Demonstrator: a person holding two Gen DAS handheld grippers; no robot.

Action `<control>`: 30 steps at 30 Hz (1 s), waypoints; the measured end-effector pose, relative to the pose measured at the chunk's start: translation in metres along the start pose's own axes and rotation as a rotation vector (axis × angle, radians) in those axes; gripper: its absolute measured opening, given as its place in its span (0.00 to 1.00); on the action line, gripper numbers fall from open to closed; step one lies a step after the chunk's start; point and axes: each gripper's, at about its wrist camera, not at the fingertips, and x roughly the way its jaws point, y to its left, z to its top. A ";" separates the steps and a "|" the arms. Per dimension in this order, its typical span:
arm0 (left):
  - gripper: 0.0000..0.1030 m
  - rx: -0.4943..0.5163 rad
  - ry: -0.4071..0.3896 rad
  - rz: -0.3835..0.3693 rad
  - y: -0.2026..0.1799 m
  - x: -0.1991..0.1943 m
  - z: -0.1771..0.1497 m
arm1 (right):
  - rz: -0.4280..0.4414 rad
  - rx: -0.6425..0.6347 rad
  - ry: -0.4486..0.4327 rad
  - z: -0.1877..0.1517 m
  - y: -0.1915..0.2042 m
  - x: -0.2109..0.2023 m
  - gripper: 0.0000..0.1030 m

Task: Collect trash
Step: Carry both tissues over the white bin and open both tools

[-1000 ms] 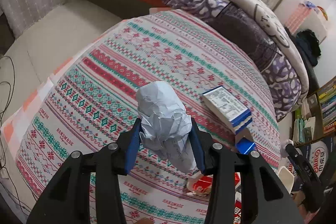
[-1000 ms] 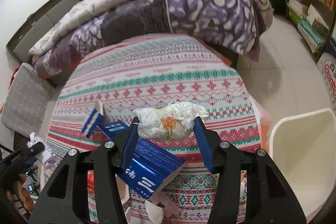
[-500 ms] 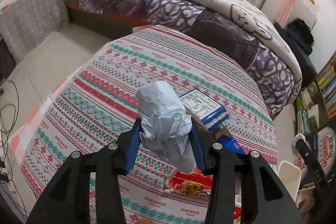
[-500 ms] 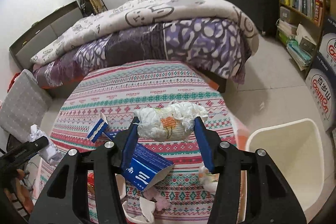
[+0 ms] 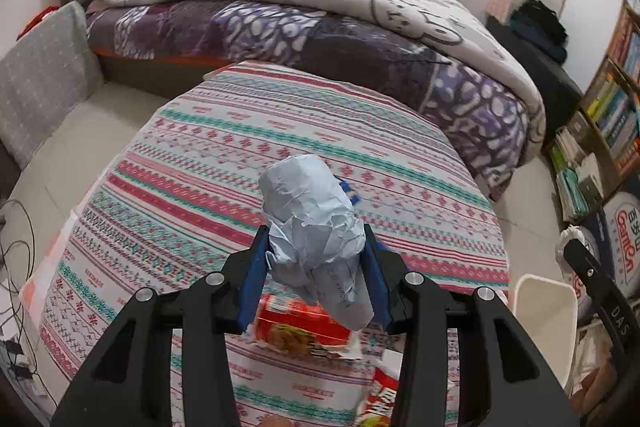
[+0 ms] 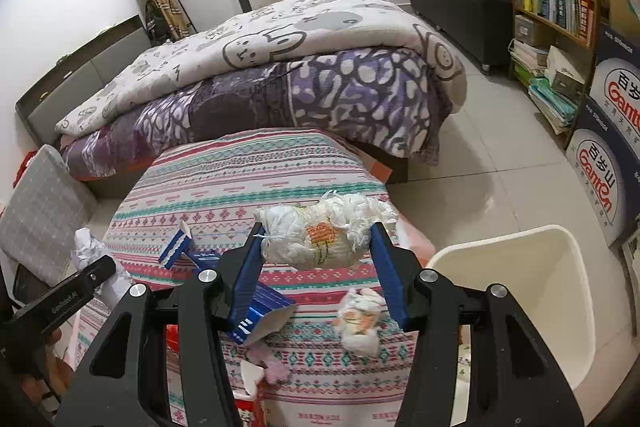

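Both grippers grasp litter: left gripper [image 5: 316,271] crumpled paper [image 5: 314,227], right gripper [image 6: 318,259] tissue wad [image 6: 324,233]; light wads could slip before reaching the bin [image 6: 556,267].

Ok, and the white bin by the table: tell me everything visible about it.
The white bin looks like smooth cream plastic, rectangular with rounded corners and an open top. It stands upright on the tiled floor at the table's right corner; contact with the cloth is unclear. What shows of its inside looks bare. Neither gripper touches it; the right gripper holds its wad beside it.

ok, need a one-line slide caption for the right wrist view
Right gripper clamps a crumpled white wad above the patterned tablecloth, open white bin at lower right.
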 end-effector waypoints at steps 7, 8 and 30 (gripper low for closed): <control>0.43 0.046 0.002 -0.032 -0.034 -0.003 -0.005 | -0.013 0.027 -0.009 0.001 -0.023 -0.011 0.49; 0.43 0.054 -0.001 -0.036 -0.039 -0.004 -0.006 | -0.016 0.032 -0.010 0.002 -0.027 -0.013 0.49; 0.43 0.232 0.001 -0.136 -0.146 -0.018 -0.038 | -0.129 0.138 0.021 0.000 -0.115 -0.038 0.50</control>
